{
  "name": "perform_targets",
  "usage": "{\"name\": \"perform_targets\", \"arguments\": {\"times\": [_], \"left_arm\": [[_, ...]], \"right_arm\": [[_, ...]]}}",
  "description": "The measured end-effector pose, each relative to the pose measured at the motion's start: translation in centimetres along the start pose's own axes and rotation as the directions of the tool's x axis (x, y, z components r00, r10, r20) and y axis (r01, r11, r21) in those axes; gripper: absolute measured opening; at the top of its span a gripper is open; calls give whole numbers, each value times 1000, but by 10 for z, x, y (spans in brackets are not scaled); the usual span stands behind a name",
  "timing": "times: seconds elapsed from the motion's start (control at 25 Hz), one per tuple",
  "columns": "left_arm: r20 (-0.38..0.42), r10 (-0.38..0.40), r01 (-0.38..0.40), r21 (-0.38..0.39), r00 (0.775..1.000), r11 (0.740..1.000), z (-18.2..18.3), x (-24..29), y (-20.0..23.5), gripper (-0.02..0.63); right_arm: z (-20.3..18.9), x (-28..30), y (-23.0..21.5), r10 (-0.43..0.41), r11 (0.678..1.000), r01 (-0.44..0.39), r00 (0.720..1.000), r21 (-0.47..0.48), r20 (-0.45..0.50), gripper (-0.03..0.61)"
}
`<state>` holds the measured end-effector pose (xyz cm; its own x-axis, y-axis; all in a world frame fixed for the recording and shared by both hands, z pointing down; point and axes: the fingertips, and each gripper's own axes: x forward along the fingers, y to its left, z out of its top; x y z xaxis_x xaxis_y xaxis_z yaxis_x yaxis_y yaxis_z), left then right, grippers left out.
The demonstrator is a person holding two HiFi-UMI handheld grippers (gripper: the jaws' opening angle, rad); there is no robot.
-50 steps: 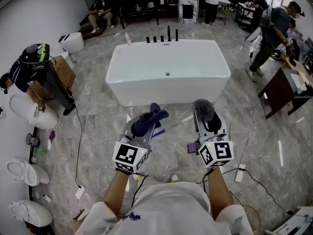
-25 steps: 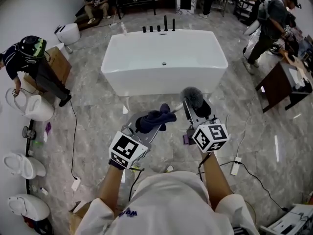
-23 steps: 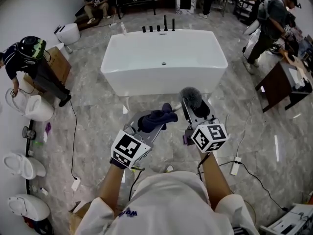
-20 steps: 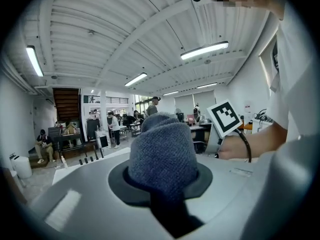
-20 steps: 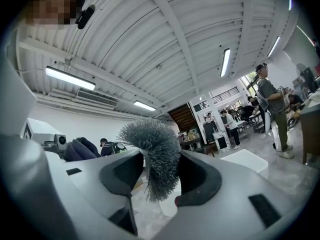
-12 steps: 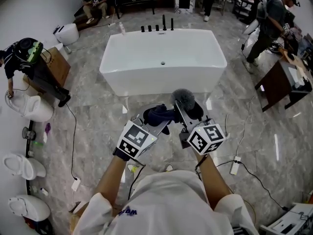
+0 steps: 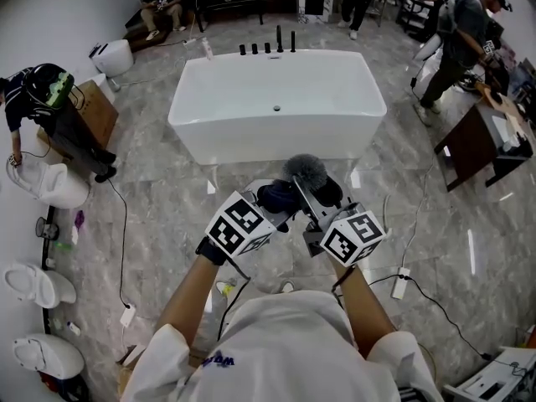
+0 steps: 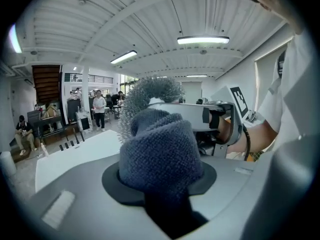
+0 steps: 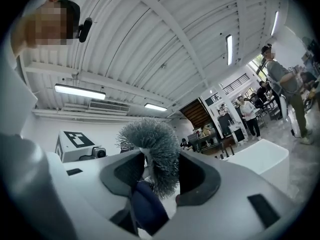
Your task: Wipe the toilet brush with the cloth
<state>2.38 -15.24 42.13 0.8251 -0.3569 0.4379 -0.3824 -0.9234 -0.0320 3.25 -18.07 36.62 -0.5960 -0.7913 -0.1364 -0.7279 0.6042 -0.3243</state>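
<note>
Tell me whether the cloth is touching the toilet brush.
Touching. The right gripper view shows the toilet brush bristles lying against the cloth, with no gap.

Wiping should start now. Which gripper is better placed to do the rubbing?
Left, probably: the left gripper, jaws opening, carries the cloth between them right beside the toilet brush head, which the right gripper holds up.

- The left gripper (image 7: 274,203) tips down a bit; its jaws are opening, with the cloth (image 8: 160,154) between them.
- The right gripper (image 7: 318,194) grips the brush (image 9: 152,149).
- Both tips nearly meet.
</note>
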Motion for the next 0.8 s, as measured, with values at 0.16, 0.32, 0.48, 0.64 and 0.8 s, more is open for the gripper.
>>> {"name": "perform_targets", "arguments": {"times": [0.16,0.32,0.48,0.64,0.8], "left_arm": [[-50,-1,1,4,999,1000,-9,7,-1,150],[-33,-16,15,-28,999,999,-12,5,1,143],[-59,-15,14,-19,998,1000,-7,9,0,141],[-45,-17,16,-15,999,1000,0,8,-1,135],[-54,-14,14,7,998,1000,2,6,-2,131]], "right_arm": [[1,0,-4,-6,1000,6,1000,-16,-2,199],[8,2,-6,6,1000,-6,1000,-23,6,199],[7,0,-8,26,1000,-26,1000,-10,-5,198],[4,2,-4,48,999,-49,999,-12,-20,198],[3,1,-5,48,999,-48,999,1,-13,199]]}}
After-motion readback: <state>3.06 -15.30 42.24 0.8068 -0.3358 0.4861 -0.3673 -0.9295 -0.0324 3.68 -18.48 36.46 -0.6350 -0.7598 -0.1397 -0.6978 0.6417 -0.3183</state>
